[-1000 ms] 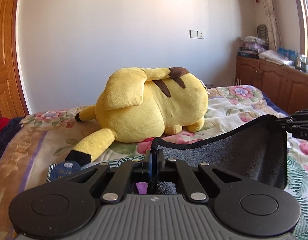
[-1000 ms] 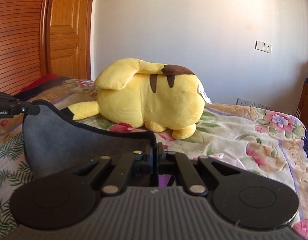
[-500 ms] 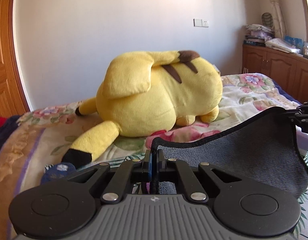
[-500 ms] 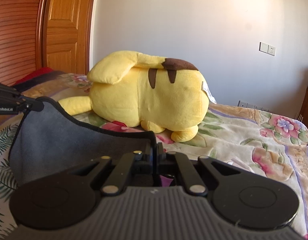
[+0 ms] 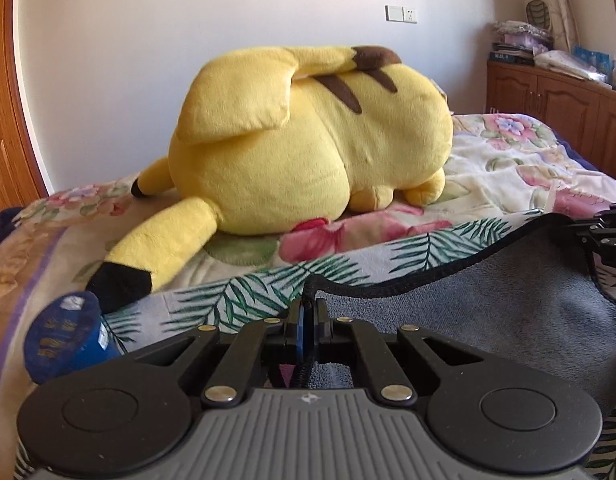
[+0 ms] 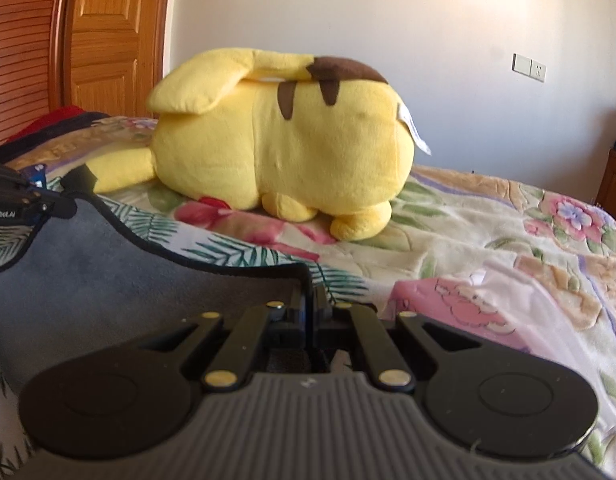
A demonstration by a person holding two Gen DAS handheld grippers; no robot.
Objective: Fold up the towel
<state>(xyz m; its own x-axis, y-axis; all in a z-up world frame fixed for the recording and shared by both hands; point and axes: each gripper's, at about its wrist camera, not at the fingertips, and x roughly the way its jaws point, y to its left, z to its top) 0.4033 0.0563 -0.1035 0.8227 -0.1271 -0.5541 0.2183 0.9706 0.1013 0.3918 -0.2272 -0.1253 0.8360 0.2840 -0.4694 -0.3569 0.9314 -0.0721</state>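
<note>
- Left wrist view: the left gripper [image 5: 308, 312] has its fingers pinched on a corner of the grey towel [image 5: 488, 312], whose black-bound edge sags rightward to the right gripper [image 5: 600, 236].
- Right wrist view: the right gripper [image 6: 310, 300] clamps another corner; the towel [image 6: 120, 276] stretches left of the fingers, low over the bed [image 6: 488, 240].

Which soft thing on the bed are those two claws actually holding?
The grey towel with black edging: the left gripper and right gripper each pinch an edge. The yellow plush lies untouched behind.
</note>
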